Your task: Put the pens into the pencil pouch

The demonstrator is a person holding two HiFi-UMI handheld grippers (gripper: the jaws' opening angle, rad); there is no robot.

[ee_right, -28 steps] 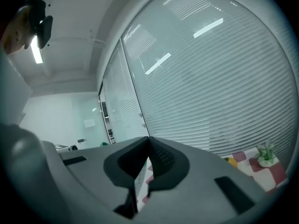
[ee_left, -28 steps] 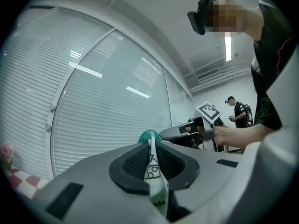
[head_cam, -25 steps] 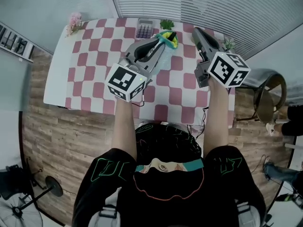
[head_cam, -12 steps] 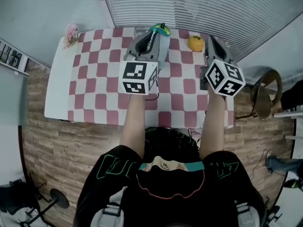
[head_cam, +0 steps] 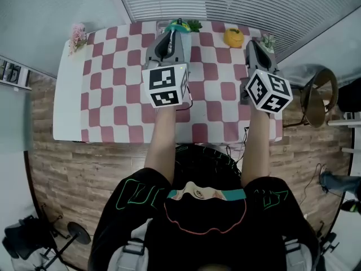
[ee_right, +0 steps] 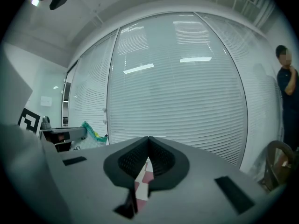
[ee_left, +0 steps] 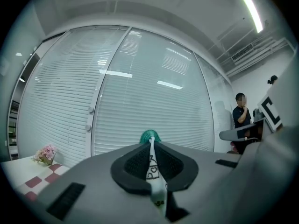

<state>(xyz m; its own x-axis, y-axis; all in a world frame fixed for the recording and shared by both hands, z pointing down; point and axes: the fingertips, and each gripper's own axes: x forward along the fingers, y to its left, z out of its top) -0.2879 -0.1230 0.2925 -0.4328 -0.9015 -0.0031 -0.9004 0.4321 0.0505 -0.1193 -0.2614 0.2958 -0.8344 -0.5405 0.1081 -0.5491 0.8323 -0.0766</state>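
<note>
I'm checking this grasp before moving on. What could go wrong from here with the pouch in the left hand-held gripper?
The left hand-held gripper, its jaws just closed tighter, pinches only a thin edge of the pouch, so it may slip out or swing. It hangs near the far edge of the table, so a drop might land behind it. The right hand-held gripper is shut and empty, giving no support.

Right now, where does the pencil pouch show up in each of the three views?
Head view: pencil pouch at top centre, at the tip of the left gripper.
Left gripper view: pouch at bottom centre, pinched between the shut jaws.
Right gripper view: pouch at far left, teal and yellow.
Shared landmark: the window blinds, behind the pouch in every view.
</note>
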